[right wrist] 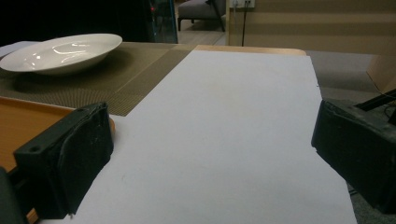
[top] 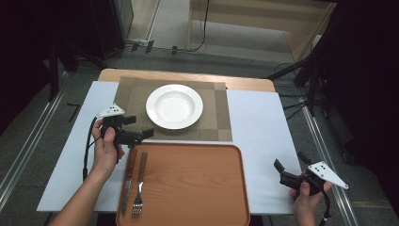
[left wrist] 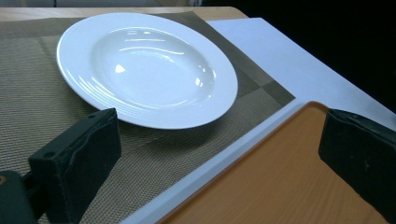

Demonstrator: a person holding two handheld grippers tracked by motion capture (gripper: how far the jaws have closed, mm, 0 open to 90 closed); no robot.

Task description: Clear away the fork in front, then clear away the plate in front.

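White-covered table (top: 263,127): both open, empty grippers, left (top: 143,135) and right (top: 289,172), flank a glossy white ceramic plate (top: 174,106), likely slippery, fragile; best gripped at its rim.

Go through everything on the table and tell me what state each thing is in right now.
Plate: empty, upright on the placemat.
Tray: holds only a knife and fork, lying side by side at its left edge.
Left tool: open, empty, at the tray's far left corner.
Right tool: open, empty, over the white sheet right of the tray.
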